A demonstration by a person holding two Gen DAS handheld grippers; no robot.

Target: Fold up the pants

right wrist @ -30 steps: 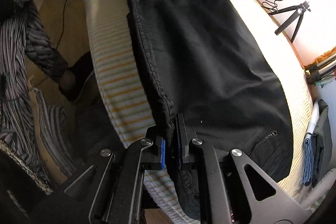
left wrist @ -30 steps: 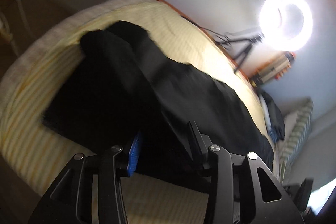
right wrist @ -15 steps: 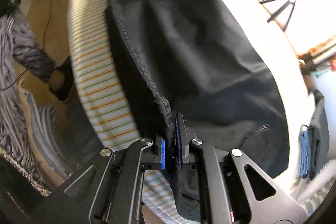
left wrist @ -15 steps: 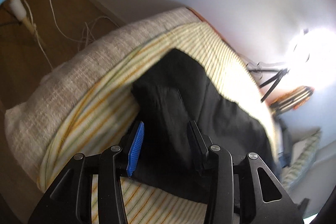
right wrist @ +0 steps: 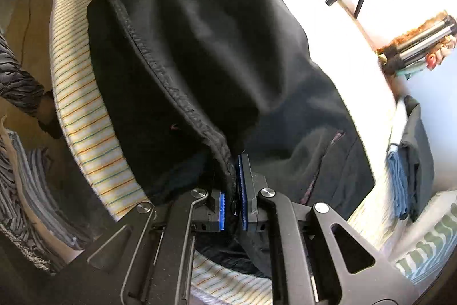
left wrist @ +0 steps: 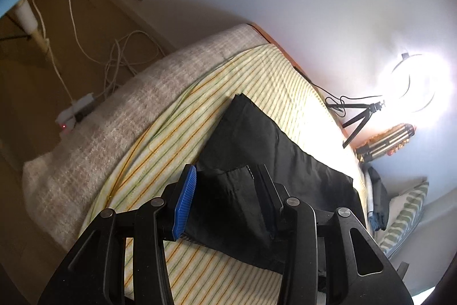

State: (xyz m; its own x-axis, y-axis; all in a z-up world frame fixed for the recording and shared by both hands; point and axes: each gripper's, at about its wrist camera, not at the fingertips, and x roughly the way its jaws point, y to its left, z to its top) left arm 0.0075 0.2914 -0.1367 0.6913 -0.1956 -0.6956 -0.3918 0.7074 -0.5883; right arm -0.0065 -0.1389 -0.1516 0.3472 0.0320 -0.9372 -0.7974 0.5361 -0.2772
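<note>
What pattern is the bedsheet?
Cream bedsheet with thin orange and green stripes; clearest in the left wrist view.

Black pants (left wrist: 274, 162) are seen lying on a sheet (left wrist: 160, 162) of pale yellow, striped thinly in orange and green. A beige-grey woven blanket (left wrist: 94, 133) is shown at the bed's edge. Bright blue pads (left wrist: 185, 202) are carried on the black left gripper (left wrist: 225, 202), and the same blue on the black right gripper (right wrist: 232, 202). White cables (left wrist: 68, 27) are spread over a tan floor (left wrist: 25, 93). A blue cloth (right wrist: 398, 176) is stacked with a dark grey one (right wrist: 418, 150). A grey-and-black patterned sleeve (right wrist: 17, 79) is caught at the left.
</note>
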